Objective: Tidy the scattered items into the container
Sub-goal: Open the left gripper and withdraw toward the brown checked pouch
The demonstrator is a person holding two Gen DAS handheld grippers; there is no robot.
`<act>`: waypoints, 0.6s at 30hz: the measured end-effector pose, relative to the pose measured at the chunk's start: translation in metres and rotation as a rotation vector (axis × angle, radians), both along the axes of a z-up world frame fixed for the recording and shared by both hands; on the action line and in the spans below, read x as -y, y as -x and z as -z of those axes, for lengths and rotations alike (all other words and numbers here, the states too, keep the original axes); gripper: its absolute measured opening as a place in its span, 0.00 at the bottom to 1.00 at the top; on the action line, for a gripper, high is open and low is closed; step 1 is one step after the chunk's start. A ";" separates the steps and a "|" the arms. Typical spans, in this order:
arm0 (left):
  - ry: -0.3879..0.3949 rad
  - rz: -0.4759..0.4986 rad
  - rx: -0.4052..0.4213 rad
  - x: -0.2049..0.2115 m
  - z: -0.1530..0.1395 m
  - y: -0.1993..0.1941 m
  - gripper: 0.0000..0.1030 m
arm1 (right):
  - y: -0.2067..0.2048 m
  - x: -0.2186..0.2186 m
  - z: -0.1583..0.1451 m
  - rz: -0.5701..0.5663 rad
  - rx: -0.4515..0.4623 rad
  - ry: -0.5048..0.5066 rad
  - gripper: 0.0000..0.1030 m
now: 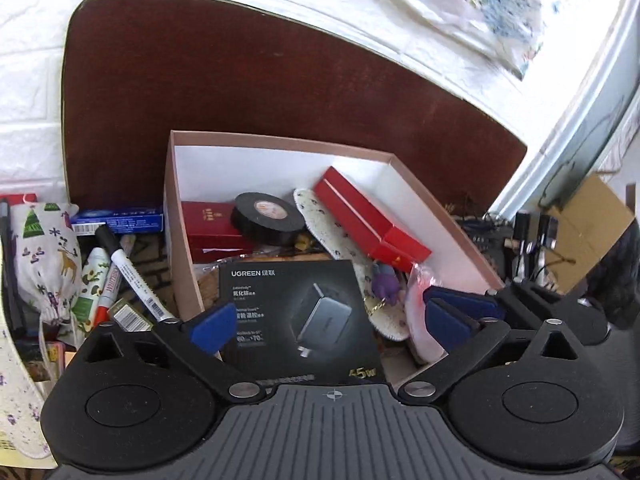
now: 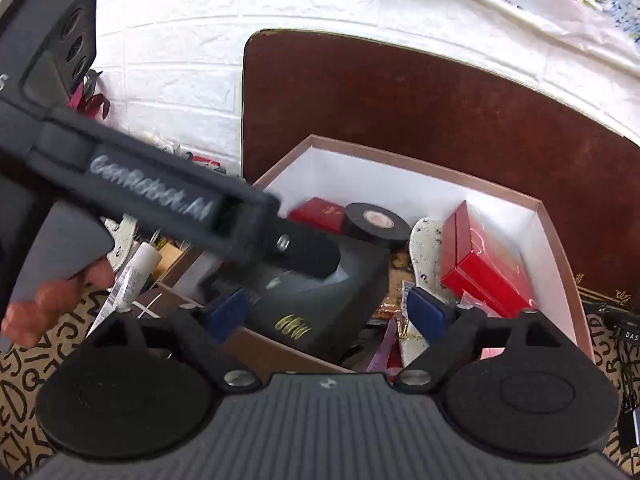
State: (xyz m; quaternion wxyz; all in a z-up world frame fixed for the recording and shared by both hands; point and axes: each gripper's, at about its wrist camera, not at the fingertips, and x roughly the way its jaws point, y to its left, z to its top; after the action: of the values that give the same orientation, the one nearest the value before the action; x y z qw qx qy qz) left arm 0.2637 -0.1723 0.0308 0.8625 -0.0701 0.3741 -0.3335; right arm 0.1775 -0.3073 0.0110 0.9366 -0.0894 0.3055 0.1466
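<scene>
The left claw [image 1: 328,320] is open around the charger box [image 1: 296,320], so lift straight away, while the right claw [image 2: 324,316] waits open above the container [image 2: 556,240].

— Left wrist view: sitting just behind its own tool [image 1: 332,320], looking forward and down, very near the open box [image 1: 280,140], facing the white brick wall [image 1: 32,92].

— Right wrist view: also riding behind its own tool [image 2: 326,316], tilting down from a little farther right, looking into the same box [image 2: 424,164] from close by.

— Sharing what?

— Overlapping on the box interior: black tape roll [image 1: 268,216] [image 2: 376,222], red carton [image 1: 368,216] [image 2: 480,264], black charger package [image 1: 296,320] [image 2: 320,300]; also the dark brown board [image 1: 240,80] [image 2: 400,100] behind. Catching the left tool's body [image 2: 160,196] crossing the right view's upper left.
</scene>
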 end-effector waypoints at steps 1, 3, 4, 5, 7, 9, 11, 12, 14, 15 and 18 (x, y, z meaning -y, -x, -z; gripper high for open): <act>-0.009 0.010 0.004 0.001 0.001 0.001 1.00 | 0.000 0.001 0.001 0.004 -0.001 -0.011 0.88; -0.023 0.029 0.010 0.004 0.002 0.003 1.00 | 0.000 0.003 0.002 0.014 -0.004 -0.029 0.90; -0.029 0.040 0.008 0.005 0.002 0.004 1.00 | -0.001 0.003 0.003 0.024 -0.009 -0.038 0.94; -0.034 0.048 0.005 0.006 0.003 0.006 1.00 | -0.003 0.003 0.003 0.030 -0.015 -0.045 0.95; -0.046 0.060 0.000 0.007 0.003 0.010 1.00 | -0.004 0.003 0.004 0.044 -0.020 -0.055 0.96; -0.053 0.067 -0.004 0.008 0.003 0.013 1.00 | -0.003 0.002 0.004 0.056 -0.024 -0.050 0.96; -0.042 0.062 -0.021 0.005 0.001 0.017 1.00 | 0.000 -0.001 0.002 0.068 -0.021 -0.041 0.97; -0.035 0.060 -0.032 0.003 -0.001 0.018 1.00 | 0.003 -0.001 0.000 0.070 -0.016 -0.040 0.97; -0.015 0.051 -0.052 -0.004 -0.004 0.025 1.00 | 0.009 -0.003 -0.005 0.074 -0.006 -0.044 0.98; -0.005 0.047 -0.056 -0.007 -0.007 0.029 1.00 | 0.014 -0.004 -0.009 0.076 0.002 -0.048 0.98; 0.026 0.040 -0.057 -0.021 -0.013 0.046 1.00 | 0.029 -0.011 -0.019 0.070 0.033 -0.067 0.99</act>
State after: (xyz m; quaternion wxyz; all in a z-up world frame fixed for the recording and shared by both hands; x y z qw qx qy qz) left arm 0.2179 -0.1514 0.0443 0.8438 -0.0833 0.3953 -0.3532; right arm 0.1485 -0.2965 0.0302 0.9484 -0.0498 0.2881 0.1225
